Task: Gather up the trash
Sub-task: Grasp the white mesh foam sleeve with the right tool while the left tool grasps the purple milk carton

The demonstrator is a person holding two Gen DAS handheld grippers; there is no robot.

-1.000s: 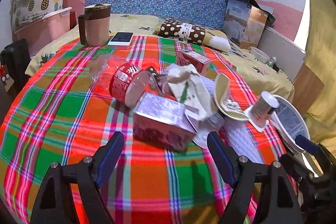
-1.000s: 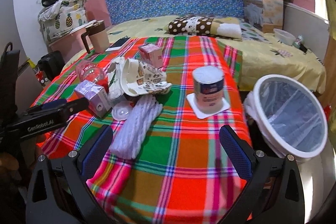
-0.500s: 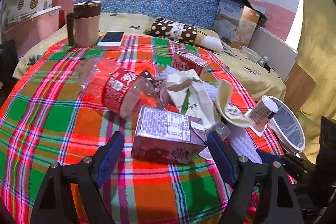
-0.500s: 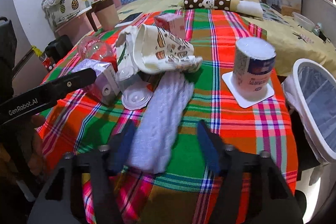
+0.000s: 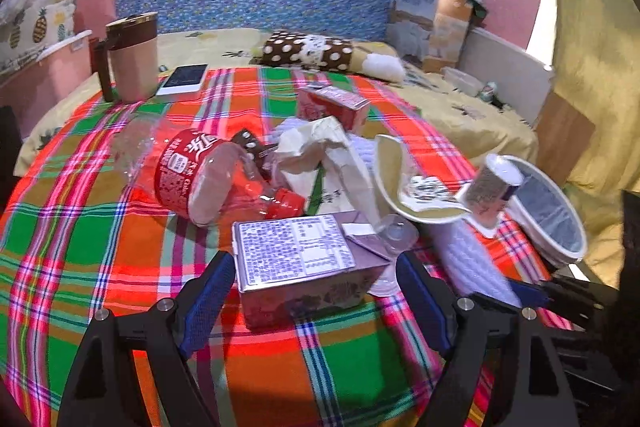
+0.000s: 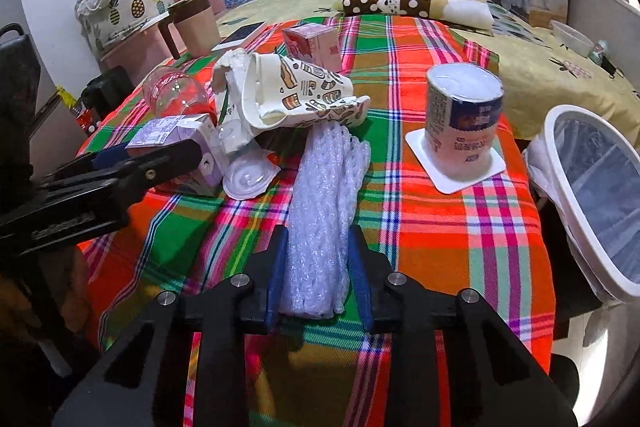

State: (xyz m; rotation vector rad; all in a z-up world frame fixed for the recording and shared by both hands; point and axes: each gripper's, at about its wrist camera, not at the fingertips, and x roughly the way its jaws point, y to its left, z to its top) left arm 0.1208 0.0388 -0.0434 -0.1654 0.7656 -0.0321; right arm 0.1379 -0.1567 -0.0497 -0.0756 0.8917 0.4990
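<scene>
Near the tabletop's (image 6: 420,227) front-left edge, the left gripper (image 5: 312,291) stands with jaws apart around the purple carton (image 5: 300,263), not yet pinching it. The carton looks light and thin-walled, likely to dent, so its flat side faces suit a grip. Rightward, at the front edge, the right gripper (image 6: 318,279) is clamped on the white foam net (image 6: 324,203), soft, springy and nearly weightless. The bin (image 6: 596,195) waits off the right edge.
</scene>
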